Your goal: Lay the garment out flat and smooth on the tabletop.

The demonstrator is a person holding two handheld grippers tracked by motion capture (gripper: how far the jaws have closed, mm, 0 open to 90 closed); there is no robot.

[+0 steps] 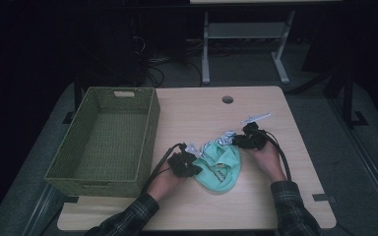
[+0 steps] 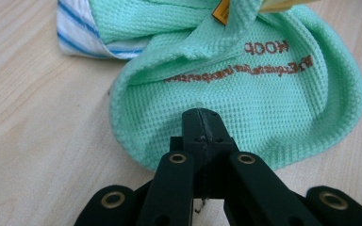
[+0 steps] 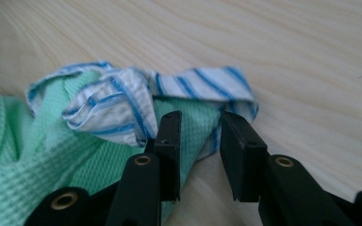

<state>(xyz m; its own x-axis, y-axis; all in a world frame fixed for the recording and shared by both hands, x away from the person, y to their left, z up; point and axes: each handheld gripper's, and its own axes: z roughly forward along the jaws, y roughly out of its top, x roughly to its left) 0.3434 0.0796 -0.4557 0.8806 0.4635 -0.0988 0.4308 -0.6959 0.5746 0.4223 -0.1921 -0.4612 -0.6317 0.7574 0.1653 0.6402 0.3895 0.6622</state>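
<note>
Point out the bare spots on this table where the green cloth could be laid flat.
Free: the far stretch of the table between the woven basket and the right edge, around the round hole; also the near strip in front of the green cloth. Crowded: the middle, where the left hand-held gripper and right hand-held gripper flank the cloth.

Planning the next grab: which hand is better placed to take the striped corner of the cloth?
Right. The right gripper has its jaws apart around the blue-striped corner of the green cloth, so it could close there. The left gripper is shut at the cloth's opposite edge, on the basket side.
</note>
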